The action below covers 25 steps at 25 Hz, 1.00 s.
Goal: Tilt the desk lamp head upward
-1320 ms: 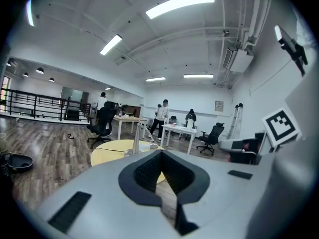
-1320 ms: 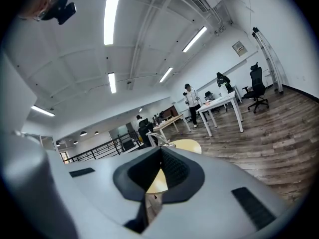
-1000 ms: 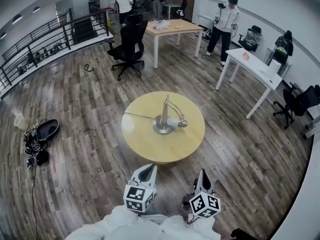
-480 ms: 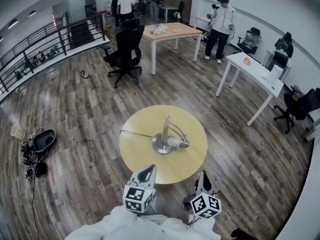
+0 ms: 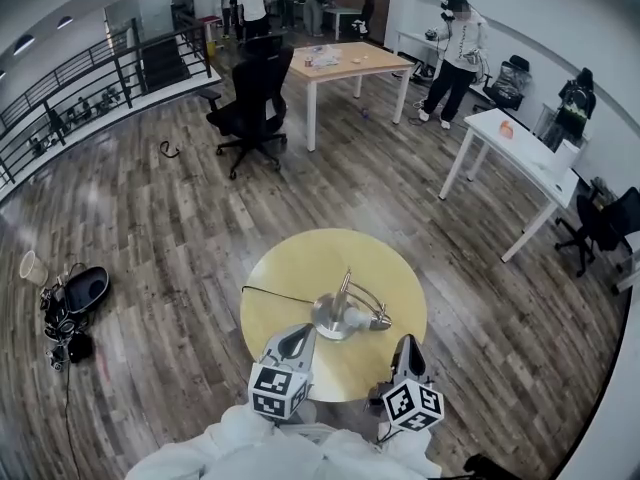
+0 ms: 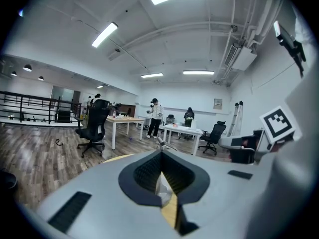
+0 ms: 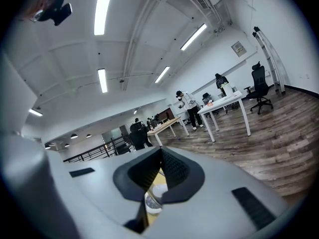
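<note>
Although well short of the bench (image 5: 290,268) a second ago, now reaching over its near edge with both tools: left claw (image 5: 298,336) and right claw (image 5: 405,348), each pressed fully shut and gripping nothing. Carried forward side by side, never opened. At the middle of the bench, the desk lamp (image 5: 336,318), its cord (image 5: 275,295) trailing to the bench's left edge and its lamp head (image 5: 372,319) drooped low toward the bench's right side. Untouched as yet, so no tilting begun. Approach nearly over, by the look of it; next, probably, opening the right claw to take the head and lift it.
</note>
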Motion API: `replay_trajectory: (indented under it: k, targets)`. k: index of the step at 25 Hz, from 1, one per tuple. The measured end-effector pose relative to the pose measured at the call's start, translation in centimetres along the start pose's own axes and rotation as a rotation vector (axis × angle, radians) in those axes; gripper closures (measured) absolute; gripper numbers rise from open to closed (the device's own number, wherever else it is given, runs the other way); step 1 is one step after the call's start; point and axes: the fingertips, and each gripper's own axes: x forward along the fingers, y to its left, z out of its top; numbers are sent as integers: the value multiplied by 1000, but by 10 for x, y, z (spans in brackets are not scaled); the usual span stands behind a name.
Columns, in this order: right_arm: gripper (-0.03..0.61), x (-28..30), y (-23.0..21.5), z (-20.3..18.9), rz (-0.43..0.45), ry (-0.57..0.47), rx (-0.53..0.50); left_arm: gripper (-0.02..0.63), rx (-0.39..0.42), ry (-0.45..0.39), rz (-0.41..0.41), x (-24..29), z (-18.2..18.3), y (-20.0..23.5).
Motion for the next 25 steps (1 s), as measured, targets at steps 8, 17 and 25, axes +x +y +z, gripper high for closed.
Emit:
replay_trajectory:
  k: [8, 17, 25]
  targets:
    - [566, 34, -3, -5, -23, 26, -7, 612, -21, 36, 8, 39, 0, 31]
    - [566, 59, -28, -21, 123, 167, -96, 612, -24, 133, -22, 67, -28, 35]
    - [312, 87, -43, -83, 591, 507, -454, 480, 247, 118, -191, 112, -40, 40]
